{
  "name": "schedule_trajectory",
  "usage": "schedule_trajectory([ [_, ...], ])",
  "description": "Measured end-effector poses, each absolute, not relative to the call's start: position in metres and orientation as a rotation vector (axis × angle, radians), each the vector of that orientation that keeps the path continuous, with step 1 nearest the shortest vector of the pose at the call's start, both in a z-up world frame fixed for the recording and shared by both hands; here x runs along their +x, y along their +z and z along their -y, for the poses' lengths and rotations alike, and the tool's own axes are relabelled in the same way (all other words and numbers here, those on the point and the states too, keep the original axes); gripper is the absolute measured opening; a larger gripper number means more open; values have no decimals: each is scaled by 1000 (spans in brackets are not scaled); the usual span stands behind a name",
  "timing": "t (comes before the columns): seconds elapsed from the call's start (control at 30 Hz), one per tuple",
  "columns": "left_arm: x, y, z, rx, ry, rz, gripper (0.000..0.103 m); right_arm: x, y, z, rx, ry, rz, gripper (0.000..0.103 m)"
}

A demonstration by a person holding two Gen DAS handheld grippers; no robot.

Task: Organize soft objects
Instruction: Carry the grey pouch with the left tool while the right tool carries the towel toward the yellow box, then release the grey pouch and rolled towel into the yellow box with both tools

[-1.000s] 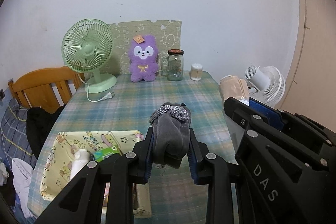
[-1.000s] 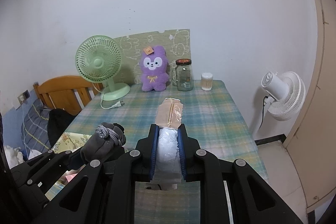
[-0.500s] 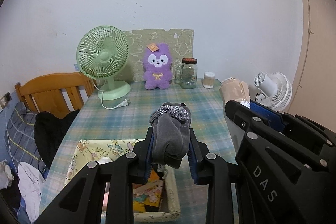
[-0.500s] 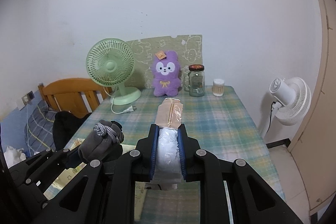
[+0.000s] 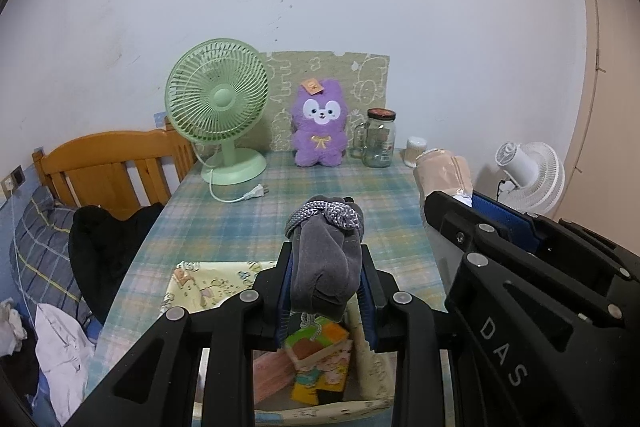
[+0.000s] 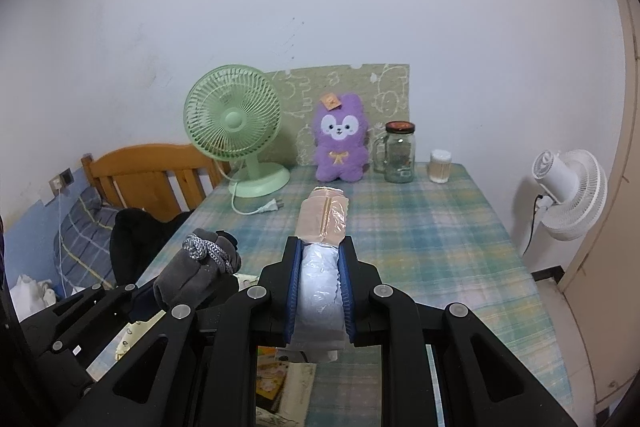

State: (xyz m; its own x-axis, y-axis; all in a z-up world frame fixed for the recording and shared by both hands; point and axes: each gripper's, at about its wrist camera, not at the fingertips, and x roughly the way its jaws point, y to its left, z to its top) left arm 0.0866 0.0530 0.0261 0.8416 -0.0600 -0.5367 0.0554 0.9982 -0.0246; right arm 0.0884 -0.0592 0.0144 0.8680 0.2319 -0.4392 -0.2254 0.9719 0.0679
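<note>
Left claw (image 5: 325, 277) clenched a gray drawstring pouch (image 5: 324, 259) above the storage box (image 5: 362, 405) at 6 o'clock; right claw (image 6: 319, 293) gripped a plastic-wrapped beige roll (image 6: 323, 223). Each should release only once low inside the box.

The only lettering that reads clearly is "DAS", in pale capitals on the black body of the right tongs (image 5: 500, 337), seen from the left wrist view and running slantwise down the arm. An orange tag (image 5: 311, 86) sits on the head of the purple plush toy (image 5: 319, 125) with a dark mark on it, too small to make out. The glass jar (image 5: 379, 143) beside the toy carries a label that cannot be read, and its lid shows no legible print. The colourful packets (image 5: 318, 361) in the patterned fabric box (image 5: 208, 281) on the desk bear cartoon pictures, but any words on them are too blurred to tell.
</note>
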Motion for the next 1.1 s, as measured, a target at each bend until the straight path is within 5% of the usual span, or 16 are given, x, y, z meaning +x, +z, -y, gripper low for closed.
schedule_trajectory([
  [0.6, 104, -19, -91, -22, -43, -668, 32, 105, -26, 16, -45, 272, -548, 21],
  [0.83, 109, -37, -104, -39, -37, -705, 63, 111, -45, 1, -62, 303, -588, 21],
  [1.1, 108, -47, -111, -15, -9, -720, 84, 116, -60, -8, -66, 324, -633, 21],
])
